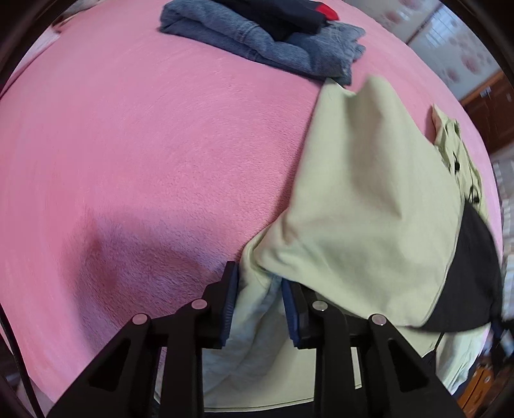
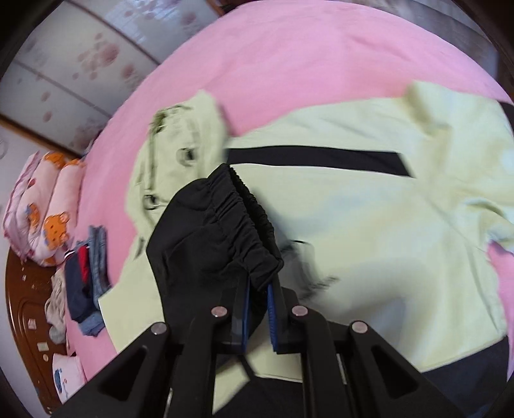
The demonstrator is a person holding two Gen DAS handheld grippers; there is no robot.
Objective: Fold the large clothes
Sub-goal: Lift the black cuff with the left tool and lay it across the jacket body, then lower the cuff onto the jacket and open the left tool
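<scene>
A pale green jacket (image 2: 369, 225) with black panels lies spread on the pink bed (image 2: 289, 64). My right gripper (image 2: 258, 286) is shut on the jacket's black elastic cuff (image 2: 237, 225), holding the sleeve end over the jacket's body. In the left wrist view, my left gripper (image 1: 258, 279) is shut on a bunched fold of the jacket (image 1: 363, 199), lifted a little above the pink bed (image 1: 144, 144). The rest of the jacket hangs and drapes to the right.
A stack of folded clothes, jeans (image 1: 273, 41) with a dark garment (image 1: 282, 13) on top, lies at the bed's far side. It also shows in the right wrist view (image 2: 88, 273). Patterned pillows (image 2: 41, 205) and a wooden headboard (image 2: 22, 308) are at the left. A wardrobe (image 2: 80, 64) stands behind.
</scene>
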